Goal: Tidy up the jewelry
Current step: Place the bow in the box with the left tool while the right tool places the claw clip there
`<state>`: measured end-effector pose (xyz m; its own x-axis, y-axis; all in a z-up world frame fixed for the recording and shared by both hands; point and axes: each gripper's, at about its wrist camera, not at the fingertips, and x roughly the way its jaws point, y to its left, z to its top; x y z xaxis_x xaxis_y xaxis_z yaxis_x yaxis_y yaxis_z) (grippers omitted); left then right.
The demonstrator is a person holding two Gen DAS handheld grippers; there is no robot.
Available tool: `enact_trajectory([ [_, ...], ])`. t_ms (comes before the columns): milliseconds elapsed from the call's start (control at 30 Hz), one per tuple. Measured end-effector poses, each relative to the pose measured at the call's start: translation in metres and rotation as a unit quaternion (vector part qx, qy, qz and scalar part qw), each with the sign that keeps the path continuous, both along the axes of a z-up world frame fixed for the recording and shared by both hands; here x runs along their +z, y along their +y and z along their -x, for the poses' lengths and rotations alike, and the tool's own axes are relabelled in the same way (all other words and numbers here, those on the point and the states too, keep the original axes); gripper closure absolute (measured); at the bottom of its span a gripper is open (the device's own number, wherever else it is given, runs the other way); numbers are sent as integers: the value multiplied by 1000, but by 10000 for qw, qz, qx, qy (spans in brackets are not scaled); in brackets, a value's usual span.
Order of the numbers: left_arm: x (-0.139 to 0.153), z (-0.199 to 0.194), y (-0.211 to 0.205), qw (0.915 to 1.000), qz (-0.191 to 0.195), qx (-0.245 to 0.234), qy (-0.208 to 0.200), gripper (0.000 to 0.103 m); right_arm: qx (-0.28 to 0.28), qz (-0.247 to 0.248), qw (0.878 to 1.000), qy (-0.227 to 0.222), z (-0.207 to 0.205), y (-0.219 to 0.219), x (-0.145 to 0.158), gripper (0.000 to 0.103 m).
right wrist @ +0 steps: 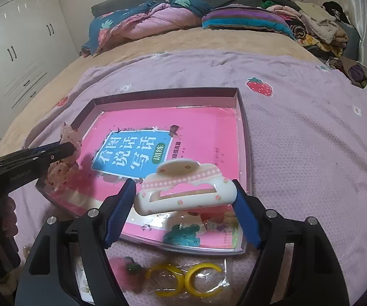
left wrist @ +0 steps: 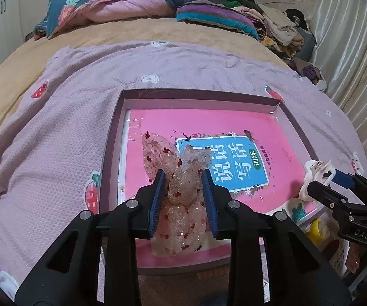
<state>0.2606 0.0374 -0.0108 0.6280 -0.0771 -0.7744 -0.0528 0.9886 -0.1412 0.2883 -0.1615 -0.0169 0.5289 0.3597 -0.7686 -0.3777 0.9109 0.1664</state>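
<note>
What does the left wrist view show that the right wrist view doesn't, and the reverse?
Only the left wrist view shows the glittery bow in full, between the left gripper's pads. Only the right wrist view shows the wardrobe and the two yellow rings in plastic below the tray. Both show the tray, the pink book, and the white hair claw in the right gripper.

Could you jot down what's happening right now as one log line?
left gripper: fingers around sequin bow over tray | right gripper: holds white hair claw over tray
</note>
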Motion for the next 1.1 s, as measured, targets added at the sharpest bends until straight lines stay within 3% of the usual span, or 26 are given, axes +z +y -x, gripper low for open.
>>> enact_trajectory([
  [100, 1, 1, 0, 10000, 2, 1, -4, 79, -19, -27, 10000, 21, 1, -2, 0, 29],
  [133, 1, 1, 0, 10000, 0, 2, -8, 71, -27, -39, 10000, 10, 2, -3, 1, 29],
  [200, 2, 1, 0, 10000, -21, 5, -17, 66, -35, -29, 10000, -43, 4, -5, 4, 24],
  [367, 9, 6, -1, 10000, -34, 14, -91, 64, -93, -83, 9997, -203, 15, -12, 16, 20],
  [433, 14, 10, -1, 9999, -48, 24, -163, 53, -135, -113, 9994, -292, 20, -15, 22, 16],
  [700, 45, 39, -4, 9986, -100, 103, -507, 24, -176, -238, 9975, -646, 50, -26, 52, 11],
  [833, 66, 61, -3, 9968, 4, 191, -774, 16, -199, -328, 9960, -802, 66, -34, 66, 11],
  [1100, 89, 104, 4, 9933, 86, 403, -1078, 12, -326, -442, 9934, -1009, 99, -54, 87, 10],
])
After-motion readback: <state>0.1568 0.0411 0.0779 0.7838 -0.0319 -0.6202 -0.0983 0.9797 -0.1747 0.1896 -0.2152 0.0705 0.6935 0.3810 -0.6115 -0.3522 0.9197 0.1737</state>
